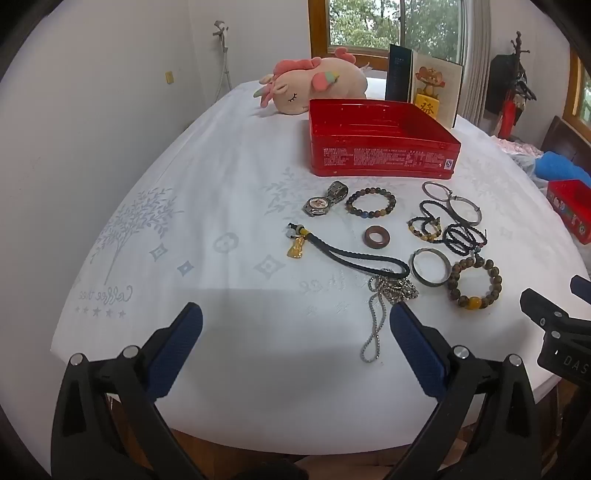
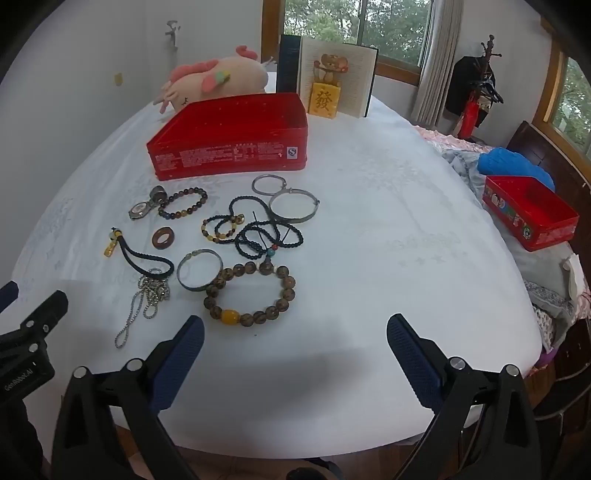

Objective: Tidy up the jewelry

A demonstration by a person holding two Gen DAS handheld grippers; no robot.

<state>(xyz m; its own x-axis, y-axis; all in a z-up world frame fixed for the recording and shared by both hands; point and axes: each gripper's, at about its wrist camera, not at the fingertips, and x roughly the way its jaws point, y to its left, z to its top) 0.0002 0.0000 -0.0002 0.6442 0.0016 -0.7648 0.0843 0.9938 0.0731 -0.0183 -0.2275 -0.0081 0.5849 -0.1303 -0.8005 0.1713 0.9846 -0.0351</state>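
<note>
Open red tin, jewelry on cloth beside it

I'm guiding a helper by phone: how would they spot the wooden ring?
Find the red tin on the white table. In front of it lie a watch and a bead bracelet; just nearer is the wooden ring, the only solid brown disc with a hole.

A pink plush toy lies at the far edge of the white-covered desk. Beside it stands an open book, a mouse figurine before its pages. A coat rack stands by the window.
</note>
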